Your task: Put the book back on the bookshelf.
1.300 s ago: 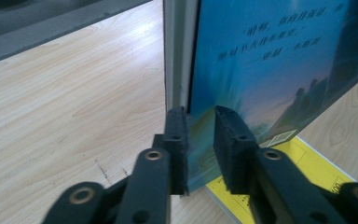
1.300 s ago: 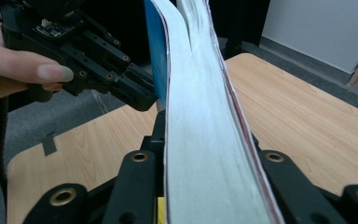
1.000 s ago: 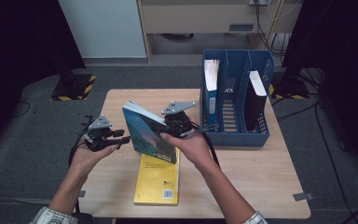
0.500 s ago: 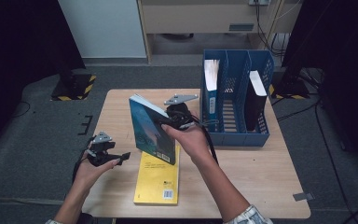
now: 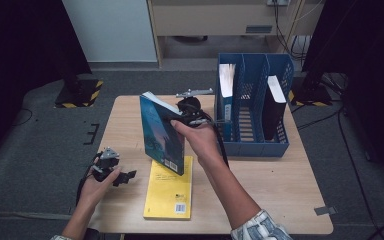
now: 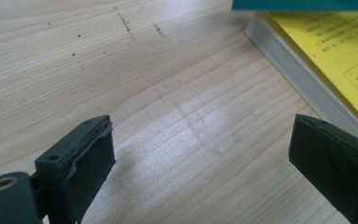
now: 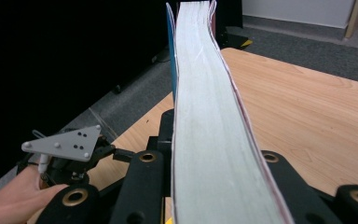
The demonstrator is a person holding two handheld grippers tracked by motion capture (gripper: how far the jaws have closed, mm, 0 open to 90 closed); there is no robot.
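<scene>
My right gripper is shut on a teal book and holds it upright above the table; in the right gripper view its white page edge runs up between the jaws. Under it a yellow book lies flat on the wooden table. My left gripper sits low near the table's left edge, apart from both books. Its jaws have just been opening and stand wide, with bare wood between them. The yellow book lies beyond its right jaw.
A blue file holder stands at the table's back right. A white-paged book stands in its left compartment and a dark one in its right. Its middle compartment is vacant. Grey floor surrounds the table.
The left gripper has come away from the teal book, opened, and sunk towards the table's left edge. The right gripper has tipped the book more upright and carried it slightly right.
</scene>
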